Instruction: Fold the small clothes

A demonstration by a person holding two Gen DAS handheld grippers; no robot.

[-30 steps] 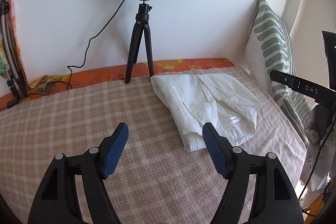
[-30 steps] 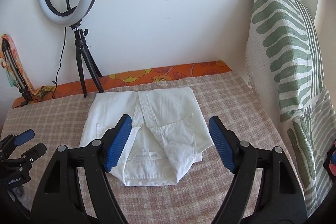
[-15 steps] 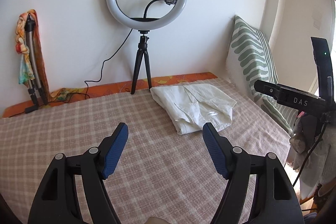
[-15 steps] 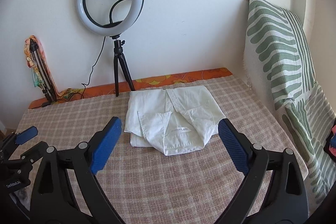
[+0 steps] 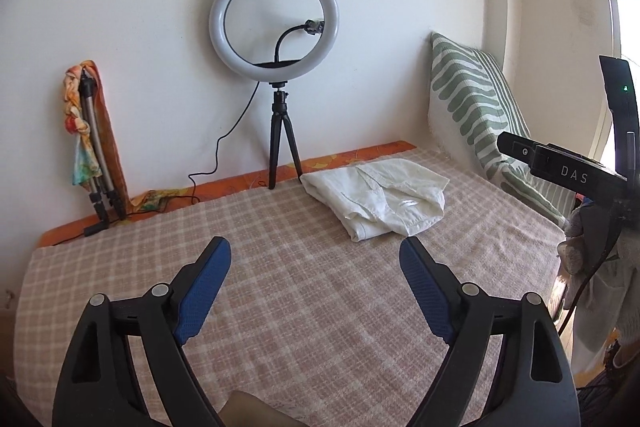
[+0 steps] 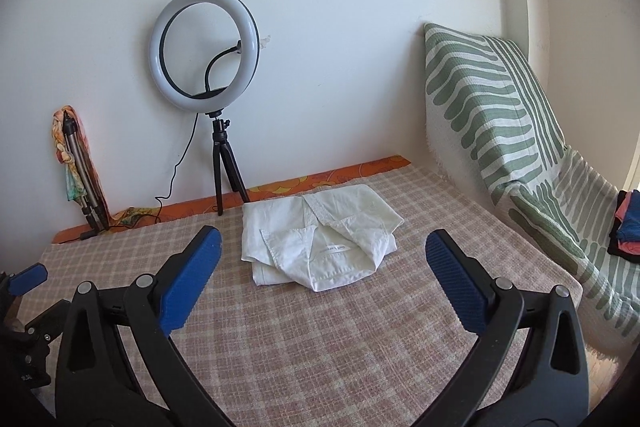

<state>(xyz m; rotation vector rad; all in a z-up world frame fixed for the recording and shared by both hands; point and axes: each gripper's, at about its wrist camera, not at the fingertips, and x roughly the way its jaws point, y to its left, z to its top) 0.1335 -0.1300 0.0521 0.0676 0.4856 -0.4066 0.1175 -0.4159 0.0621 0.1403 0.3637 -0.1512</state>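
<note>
A white shirt [image 5: 380, 197] lies folded in a compact bundle on the checked bed cover [image 5: 280, 291], toward the far right near the wall. It also shows in the right wrist view [image 6: 320, 243], with its label facing up. My left gripper [image 5: 315, 259] is open and empty, well back from the shirt and to its left. My right gripper [image 6: 323, 247] is open and empty, held back above the cover in front of the shirt. The left gripper's fingers [image 6: 28, 275] show at the left edge of the right wrist view.
A ring light on a black tripod [image 5: 280, 147] stands at the wall behind the shirt. A folded tripod wrapped in cloth [image 5: 92, 155] leans at the far left. A green striped pillow [image 6: 500, 131] lines the right side. Folded clothes [image 6: 626, 223] are stacked at far right.
Both grippers have pulled back and up from the shirt, which now looks smaller and farther away. The shirt stays folded where it was. Both grippers stay open.
</note>
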